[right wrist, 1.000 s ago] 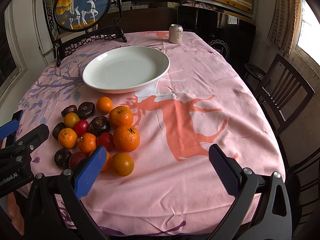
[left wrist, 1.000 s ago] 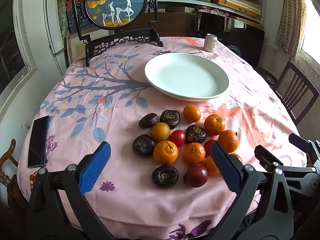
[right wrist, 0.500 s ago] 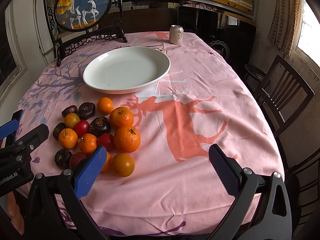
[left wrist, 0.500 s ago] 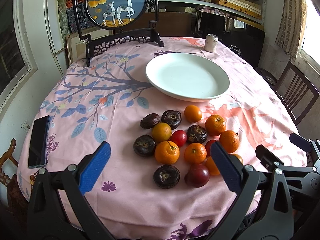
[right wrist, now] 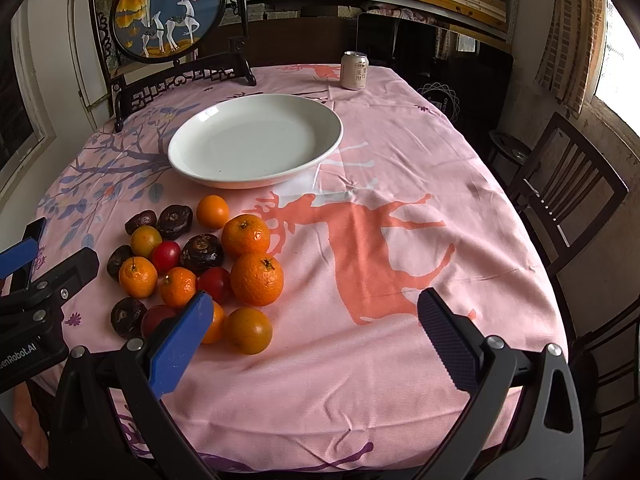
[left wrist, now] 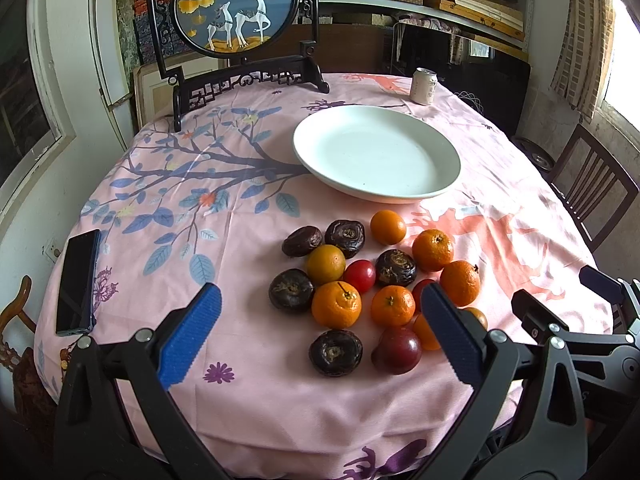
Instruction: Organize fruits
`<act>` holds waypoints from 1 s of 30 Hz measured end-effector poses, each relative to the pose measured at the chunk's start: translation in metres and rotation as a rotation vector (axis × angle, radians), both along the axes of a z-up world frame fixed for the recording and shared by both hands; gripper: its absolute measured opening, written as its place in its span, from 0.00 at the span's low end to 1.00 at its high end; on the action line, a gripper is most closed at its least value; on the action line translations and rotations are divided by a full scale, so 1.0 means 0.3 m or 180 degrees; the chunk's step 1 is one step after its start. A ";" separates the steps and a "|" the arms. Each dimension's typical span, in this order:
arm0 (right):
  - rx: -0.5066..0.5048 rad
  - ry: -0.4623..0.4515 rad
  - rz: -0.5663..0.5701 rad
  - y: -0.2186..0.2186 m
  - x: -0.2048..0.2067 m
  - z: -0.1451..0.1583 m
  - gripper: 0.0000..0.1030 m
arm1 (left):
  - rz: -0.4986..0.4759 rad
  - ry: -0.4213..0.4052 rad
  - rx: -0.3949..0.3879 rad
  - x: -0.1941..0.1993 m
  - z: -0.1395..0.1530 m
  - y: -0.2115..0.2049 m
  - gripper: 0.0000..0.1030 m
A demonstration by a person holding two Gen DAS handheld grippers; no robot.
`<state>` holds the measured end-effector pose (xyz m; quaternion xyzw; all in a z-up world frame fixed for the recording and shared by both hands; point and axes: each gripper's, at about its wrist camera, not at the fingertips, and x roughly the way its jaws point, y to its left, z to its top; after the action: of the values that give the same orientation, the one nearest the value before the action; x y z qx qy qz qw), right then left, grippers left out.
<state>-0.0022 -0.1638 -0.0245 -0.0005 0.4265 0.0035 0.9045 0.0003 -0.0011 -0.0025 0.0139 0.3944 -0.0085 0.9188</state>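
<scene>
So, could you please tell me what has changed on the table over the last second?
Very little. Both views drifted slightly, so the left gripper and the right gripper seem to have shifted a touch. Neither took hold of anything; both remain open. The fruit cluster lies as before on the tablecloth, the white plate is still bare, and the can and phone are unmoved.

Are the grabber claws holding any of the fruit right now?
No. The left gripper and right gripper are both open and hold nothing. The fruit lies on the table, and the plate has none.
</scene>
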 end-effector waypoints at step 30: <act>0.0654 0.0206 0.0852 0.040 0.017 -0.204 0.36 | 0.0164 0.0615 -0.0060 -0.046 -0.228 0.144 0.98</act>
<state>0.0029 -0.1517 -0.0858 0.0352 0.4489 0.1676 0.8770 -0.0136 0.0421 -0.0709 -0.0057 0.4813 0.0101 0.8765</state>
